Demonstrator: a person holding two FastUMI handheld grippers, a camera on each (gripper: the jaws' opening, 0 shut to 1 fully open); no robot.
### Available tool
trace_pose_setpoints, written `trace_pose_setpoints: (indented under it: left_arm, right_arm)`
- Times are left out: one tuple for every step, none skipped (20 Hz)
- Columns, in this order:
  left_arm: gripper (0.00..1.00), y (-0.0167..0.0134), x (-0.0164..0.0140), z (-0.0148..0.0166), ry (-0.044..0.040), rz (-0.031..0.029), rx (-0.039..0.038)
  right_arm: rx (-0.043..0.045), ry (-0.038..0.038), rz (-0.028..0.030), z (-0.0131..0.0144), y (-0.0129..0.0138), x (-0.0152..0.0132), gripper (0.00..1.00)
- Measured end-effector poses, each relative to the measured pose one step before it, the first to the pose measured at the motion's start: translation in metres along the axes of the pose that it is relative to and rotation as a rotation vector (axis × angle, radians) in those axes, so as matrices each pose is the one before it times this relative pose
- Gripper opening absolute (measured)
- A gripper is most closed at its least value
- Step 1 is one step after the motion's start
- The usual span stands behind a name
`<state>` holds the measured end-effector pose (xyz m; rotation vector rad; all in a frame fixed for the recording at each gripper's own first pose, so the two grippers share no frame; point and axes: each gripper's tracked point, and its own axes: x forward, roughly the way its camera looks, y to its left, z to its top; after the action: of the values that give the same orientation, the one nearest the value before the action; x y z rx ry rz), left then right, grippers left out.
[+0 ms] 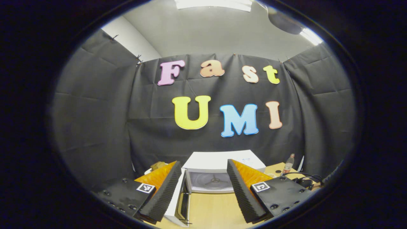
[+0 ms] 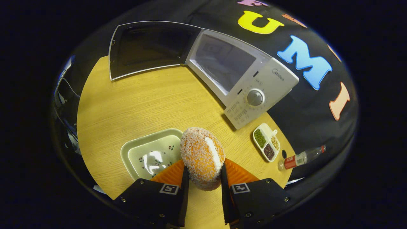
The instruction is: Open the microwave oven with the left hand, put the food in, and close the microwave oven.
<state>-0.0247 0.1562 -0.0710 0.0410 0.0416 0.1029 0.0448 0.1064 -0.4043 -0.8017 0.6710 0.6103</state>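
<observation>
The white microwave [image 2: 254, 82] stands at the back of the wooden table [image 2: 152, 101] with its dark-glass door [image 2: 146, 47] swung wide open. In the left gripper view the microwave [image 1: 222, 160] lies low ahead, its cavity and turntable [image 1: 213, 182] showing between the fingers. My left gripper [image 1: 203, 190] is open and holds nothing; the door's edge [image 1: 178, 203] is beside its left finger. My right gripper [image 2: 203, 181] is shut on the food, a round crumb-coated orange bun with a cream stripe [image 2: 202, 156], held above the table.
A pale green square plate [image 2: 149, 156] lies on the table under the bun, to its left. A small divided dish of beans [image 2: 266, 141] and a lying bottle with a red label [image 2: 299, 159] sit right of the microwave. Black cables [image 1: 305, 178] lie at the table's right.
</observation>
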Motion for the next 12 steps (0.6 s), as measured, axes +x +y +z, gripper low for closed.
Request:
trace_pose_setpoints:
  left_arm:
    - [0.95,-0.00202,0.00076,0.00096,0.00197,-0.00425,0.00074]
    - [0.95,0.00103,0.00101,-0.00187,0.00329,-0.00614,0.00437]
    - [0.97,0.00279,0.00079,0.00054,-0.0004,-0.00272,0.00815]
    - [0.99,0.00527,0.00103,0.00048,0.00091,0.00056,0.00705]
    - [0.99,0.00578,0.00151,0.00058,0.00249,0.00238,0.0031]
    - [0.99,0.00772,-0.00016,0.00197,-0.00346,0.00134,-0.00021]
    - [0.99,0.00789,-0.00077,0.00221,-0.00644,0.0041,-0.00217]
    - [0.99,0.00966,-0.00097,0.00062,-0.00481,0.00985,-0.00279]
    - [0.99,0.00977,-0.00121,-0.00053,0.00008,0.01431,-0.00428]
    - [0.99,0.01057,-0.00329,-0.00216,0.00058,0.01428,-0.0053]
    - [0.99,0.00959,-0.0037,-0.00188,-0.00056,0.01647,-0.00567]
    - [0.99,0.00973,-0.00329,-0.00259,0.00263,0.0177,-0.00633]
  right_arm:
    - [-0.00505,-0.01549,-0.02198,0.01028,-0.00498,-0.00316,0.45]
    - [-0.01186,-0.01848,-0.02642,0.01163,-0.00641,-0.00198,0.46]
    - [-0.02075,-0.0198,-0.03764,0.014,-0.00856,-0.00385,0.46]
    - [-0.02359,-0.01824,-0.03352,0.01326,-0.00831,-0.00035,0.46]
    - [-0.02038,-0.01774,-0.02291,0.01455,-0.00561,0.00019,0.46]
    - [-0.01648,-0.01612,-0.01599,0.01292,-0.00409,0.00167,0.46]
    - [-0.02347,-0.01353,-0.01586,0.01245,-0.00279,0.0031,0.46]
    - [-0.03159,-0.01704,-0.02417,0.00869,-0.00656,0.00534,0.46]
    - [-0.0387,-0.02022,-0.02761,0.0071,-0.00558,0.00845,0.45]
    - [-0.04447,-0.01551,-0.02756,0.00839,-0.00551,0.00977,0.46]
    - [-0.03968,-0.01385,-0.0197,0.00856,-0.00226,0.00712,0.46]
    - [-0.03152,-0.01138,-0.01212,0.00836,-0.00124,0.00612,0.46]
